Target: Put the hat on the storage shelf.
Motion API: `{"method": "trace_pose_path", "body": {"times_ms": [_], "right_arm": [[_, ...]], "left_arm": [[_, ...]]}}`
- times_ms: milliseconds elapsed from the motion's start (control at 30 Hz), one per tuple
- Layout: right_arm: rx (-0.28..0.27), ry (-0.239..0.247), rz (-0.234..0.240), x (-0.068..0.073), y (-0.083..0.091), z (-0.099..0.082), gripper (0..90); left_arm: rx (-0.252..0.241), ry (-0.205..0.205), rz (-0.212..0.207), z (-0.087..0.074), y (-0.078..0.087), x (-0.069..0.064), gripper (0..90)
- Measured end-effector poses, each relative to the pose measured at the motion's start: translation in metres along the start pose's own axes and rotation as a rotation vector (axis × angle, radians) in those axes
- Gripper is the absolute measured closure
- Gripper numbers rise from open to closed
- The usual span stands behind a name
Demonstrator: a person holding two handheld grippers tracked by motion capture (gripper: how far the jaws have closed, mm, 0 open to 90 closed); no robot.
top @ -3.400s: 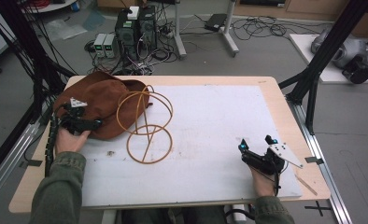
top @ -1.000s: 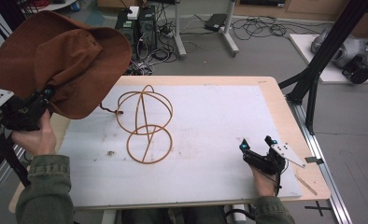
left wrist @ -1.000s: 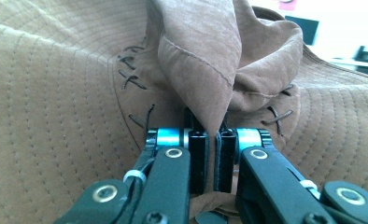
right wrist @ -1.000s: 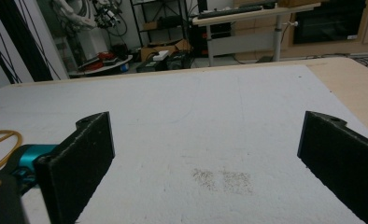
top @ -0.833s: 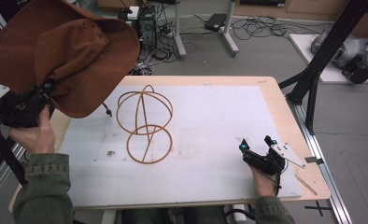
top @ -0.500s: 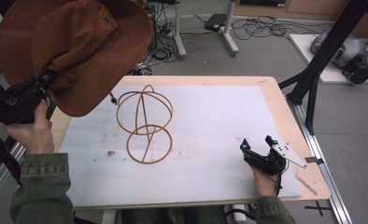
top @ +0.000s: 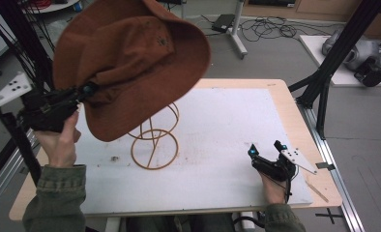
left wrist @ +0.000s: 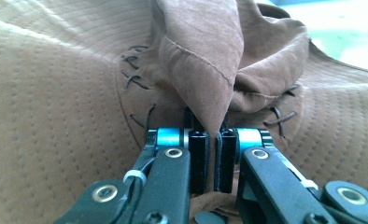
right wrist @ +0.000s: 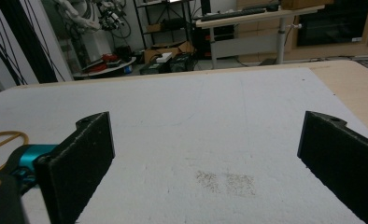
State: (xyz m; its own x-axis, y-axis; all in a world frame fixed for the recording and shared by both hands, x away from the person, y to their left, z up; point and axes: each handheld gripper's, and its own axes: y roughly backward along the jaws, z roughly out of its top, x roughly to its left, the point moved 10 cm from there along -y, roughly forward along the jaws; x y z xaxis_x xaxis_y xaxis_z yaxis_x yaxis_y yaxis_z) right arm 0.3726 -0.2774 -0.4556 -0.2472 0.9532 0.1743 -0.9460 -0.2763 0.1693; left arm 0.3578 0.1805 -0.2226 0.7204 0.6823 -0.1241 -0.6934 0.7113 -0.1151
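A brown wide-brimmed hat (top: pixel 130 58) hangs in the air over the table's left side, above a gold wire hat stand (top: pixel 152 140). My left gripper (top: pixel 84 91) is shut on a fold of the hat's brim; in the left gripper view the fabric (left wrist: pixel 205 70) is pinched between the two black pads (left wrist: pixel 198 156). The stand's upper loops are partly hidden behind the brim. My right gripper (top: pixel 266 149) rests near the table's front right, jaws wide open with nothing between them, as the right gripper view shows (right wrist: pixel 205 154).
A white mat (top: pixel 227 130) covers most of the wooden table (top: pixel 295 116). Black frame posts (top: pixel 329 63) stand at the right and left edges. Cables and equipment lie on the floor beyond the far edge. A small dirt smudge (top: pixel 115 158) marks the mat.
The left gripper has carried the hat up and to the right, from beside the table's left edge to over the wire stand. The right gripper has stayed put.
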Motion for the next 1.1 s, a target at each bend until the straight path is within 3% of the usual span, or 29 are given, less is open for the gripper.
{"method": "trace_pose_path", "body": {"times_ms": [33,233,533,767,867,1100], "right_arm": [[-0.005,0.008,0.002,0.0,0.0,0.0,3.0],[-0.005,0.004,0.008,0.0,0.0,0.0,3.0],[0.004,0.011,0.009,0.0,-0.002,-0.001,3.0],[0.009,0.011,0.011,0.003,-0.003,-0.002,3.0],[0.007,0.012,0.009,0.002,-0.002,-0.002,3.0],[0.005,0.015,0.008,0.002,-0.003,-0.002,3.0]], "left_arm": [[0.025,-0.005,-0.007,-0.008,-0.008,-0.002,87.1],[0.091,0.001,-0.003,-0.036,-0.018,-0.001,87.1],[0.168,0.076,-0.007,-0.072,-0.016,0.012,86.9],[0.236,0.122,-0.034,-0.079,-0.02,0.015,86.3],[0.242,0.116,-0.033,-0.079,-0.02,0.014,85.5],[0.245,0.058,-0.057,-0.076,-0.017,0.008,83.8]]}}
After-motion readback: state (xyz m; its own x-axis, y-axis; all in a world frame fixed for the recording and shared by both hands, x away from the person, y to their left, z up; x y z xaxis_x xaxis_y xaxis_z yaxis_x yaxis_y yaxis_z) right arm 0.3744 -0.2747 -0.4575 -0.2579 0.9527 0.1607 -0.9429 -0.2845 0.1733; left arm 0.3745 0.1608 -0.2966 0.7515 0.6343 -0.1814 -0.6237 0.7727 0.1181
